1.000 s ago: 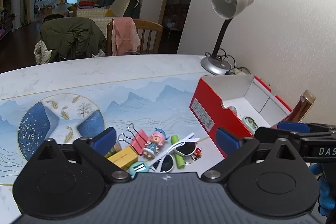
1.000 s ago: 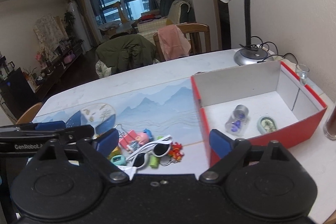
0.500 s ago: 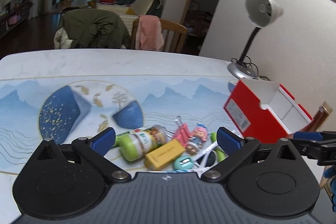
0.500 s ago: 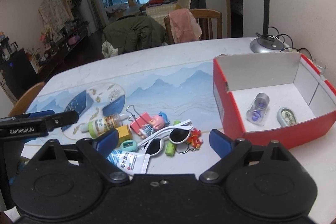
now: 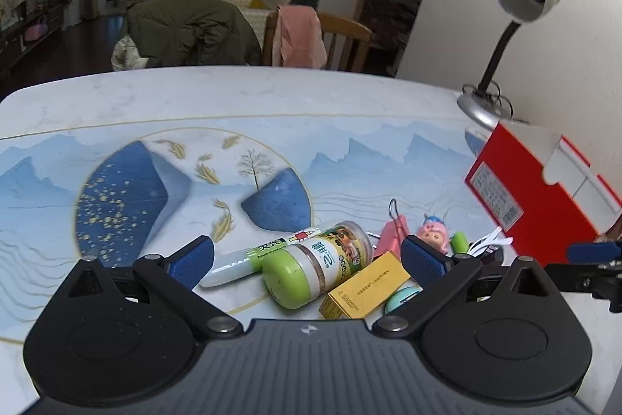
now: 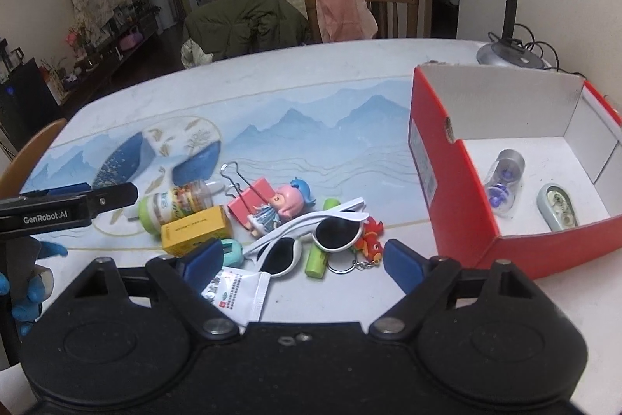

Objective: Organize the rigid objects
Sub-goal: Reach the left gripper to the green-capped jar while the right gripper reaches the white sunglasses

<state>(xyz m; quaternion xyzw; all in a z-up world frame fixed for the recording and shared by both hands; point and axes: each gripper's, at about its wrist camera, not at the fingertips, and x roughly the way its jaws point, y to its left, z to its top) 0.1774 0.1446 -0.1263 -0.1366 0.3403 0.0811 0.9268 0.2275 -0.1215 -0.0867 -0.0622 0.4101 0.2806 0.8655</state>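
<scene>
Blue pads wide apart on the left gripper (image 5: 307, 255), nothing between them but air, and right below its opening lies the green-capped jar (image 5: 317, 265) on its side, cap toward the camera. Just beside the jar, a white and green tube (image 5: 252, 257) runs out to the left, and the yellow box (image 5: 367, 284) sits against the jar's right. Behind the right pad peek the pink binder clip (image 5: 394, 234), the little doll (image 5: 433, 230) and, half hidden, what looks like the white sunglasses (image 5: 490, 244).

Over to the right gripper (image 6: 301, 259): its jaws stand open too, having just eased in a touch, and they grip nothing. Between its pads on the bench (image 6: 350, 72) lie the white sunglasses (image 6: 311, 236), a green stick (image 6: 317, 259) and a red keychain charm (image 6: 371, 238); a white sachet (image 6: 237, 288) lies by the left pad, a teal thing (image 6: 231, 251) just above it. Further out, the doll (image 6: 282, 207) rests on the binder clip (image 6: 252, 199), with the yellow box (image 6: 194, 228) and jar (image 6: 175, 203) to the left, close to the tip of the left gripper (image 6: 109, 195).

Red box (image 6: 458, 189) off to the right, apart from the heap, holding a clear capsule (image 6: 503, 181) and a small oval case (image 6: 556, 207)
</scene>
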